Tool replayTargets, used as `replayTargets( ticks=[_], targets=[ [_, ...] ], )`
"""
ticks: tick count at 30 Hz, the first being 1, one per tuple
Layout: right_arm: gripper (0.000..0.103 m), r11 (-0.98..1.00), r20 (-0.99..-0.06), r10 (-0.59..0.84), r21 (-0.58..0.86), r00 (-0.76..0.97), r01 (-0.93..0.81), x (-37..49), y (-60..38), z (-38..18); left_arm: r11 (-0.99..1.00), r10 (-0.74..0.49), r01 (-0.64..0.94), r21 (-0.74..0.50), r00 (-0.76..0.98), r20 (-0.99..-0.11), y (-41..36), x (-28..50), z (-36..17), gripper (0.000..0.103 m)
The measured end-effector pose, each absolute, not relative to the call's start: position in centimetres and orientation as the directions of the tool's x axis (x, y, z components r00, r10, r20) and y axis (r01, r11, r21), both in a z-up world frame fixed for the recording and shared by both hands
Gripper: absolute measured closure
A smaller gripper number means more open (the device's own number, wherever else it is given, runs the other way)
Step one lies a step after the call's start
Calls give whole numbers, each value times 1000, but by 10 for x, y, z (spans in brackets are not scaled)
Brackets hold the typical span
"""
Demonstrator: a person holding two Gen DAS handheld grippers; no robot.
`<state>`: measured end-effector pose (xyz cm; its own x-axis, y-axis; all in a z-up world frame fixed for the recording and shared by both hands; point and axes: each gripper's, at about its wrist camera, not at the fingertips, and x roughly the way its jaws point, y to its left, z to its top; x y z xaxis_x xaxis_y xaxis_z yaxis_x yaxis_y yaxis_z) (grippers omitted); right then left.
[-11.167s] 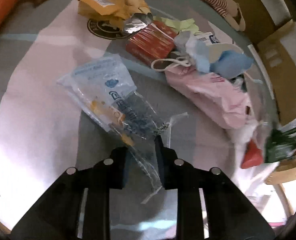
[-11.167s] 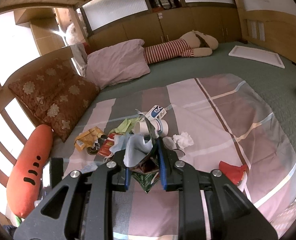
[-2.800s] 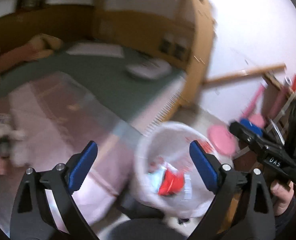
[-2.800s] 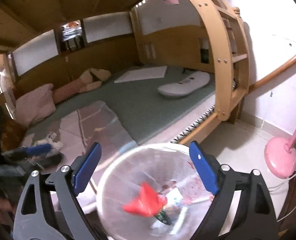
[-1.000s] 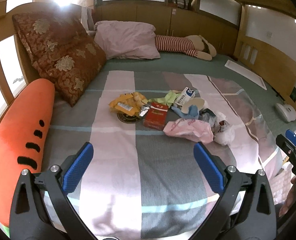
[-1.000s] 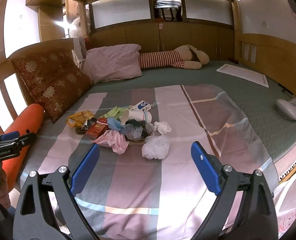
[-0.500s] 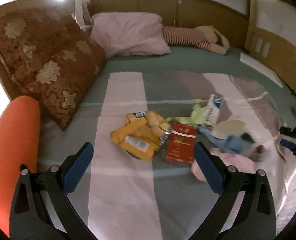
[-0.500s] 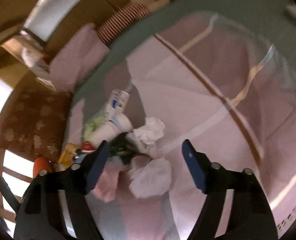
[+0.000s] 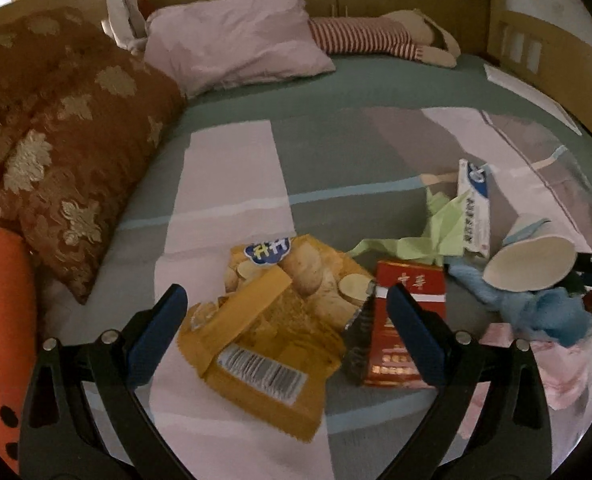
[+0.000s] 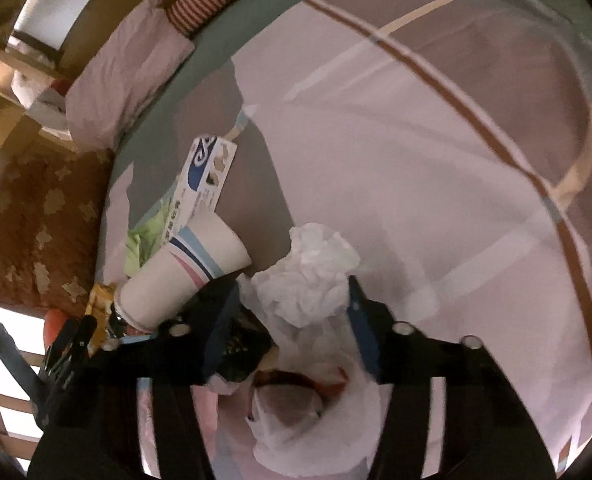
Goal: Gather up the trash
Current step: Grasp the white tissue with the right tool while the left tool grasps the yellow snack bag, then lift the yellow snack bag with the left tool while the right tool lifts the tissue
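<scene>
Pickup approach: left gripper [image 9: 282,312], fingers wide, straddles a crinkled yellow foil snack bag [image 9: 272,332] with a red cardboard cigarette box [image 9: 405,320] by its right finger; right gripper [image 10: 292,312], fingers wide, flanks a crumpled white tissue wad [image 10: 307,280] on the striped bed quilt [image 10: 435,160]; next, probably close.

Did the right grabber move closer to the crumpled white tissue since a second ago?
Yes. The right gripper has come down toward the bed; the crumpled white tissue now sits between its open fingers.
</scene>
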<state>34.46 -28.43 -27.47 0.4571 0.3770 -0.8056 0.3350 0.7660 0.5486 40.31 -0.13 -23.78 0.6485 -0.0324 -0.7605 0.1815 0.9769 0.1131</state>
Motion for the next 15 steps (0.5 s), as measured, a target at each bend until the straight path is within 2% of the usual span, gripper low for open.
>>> replayTargets(
  ticks=[1, 2, 3, 4, 6, 7, 10, 15],
  targets=[
    [66, 769, -809, 380, 546, 449, 332, 345, -282, -277, 977, -28, 179, 112, 638, -770, 0, 407, -243, 8],
    [71, 773, -812, 374, 540, 449, 332, 345, -281, -277, 978, -22, 176, 114, 625, -780, 0, 412, -248, 16],
    [75, 781, -814, 361, 530, 454, 329, 344, -281, -276, 978, -25, 177, 106, 611, -791, 2, 416, -251, 30],
    [78, 786, -814, 357, 527, 459, 324, 344, -281, -275, 979, -32, 178, 94, 599, -800, 3, 419, -254, 39],
    [82, 788, -803, 347, 530, 485, 313, 340, -283, -268, 985, -43, 160, 64, 586, -809, 10, 422, -254, 71],
    [82, 791, -796, 340, 530, 501, 307, 338, -285, -263, 987, -66, 158, 34, 586, -807, 13, 421, -252, 83],
    [82, 806, -772, 295, 518, 562, 288, 329, -291, -241, 982, -109, 188, 8, 603, -791, 15, 409, -237, 90],
    [82, 873, -714, 228, 451, 662, 185, 298, -283, -192, 976, -161, 220, -10, 681, -715, 16, 361, -180, 90]
  ],
)
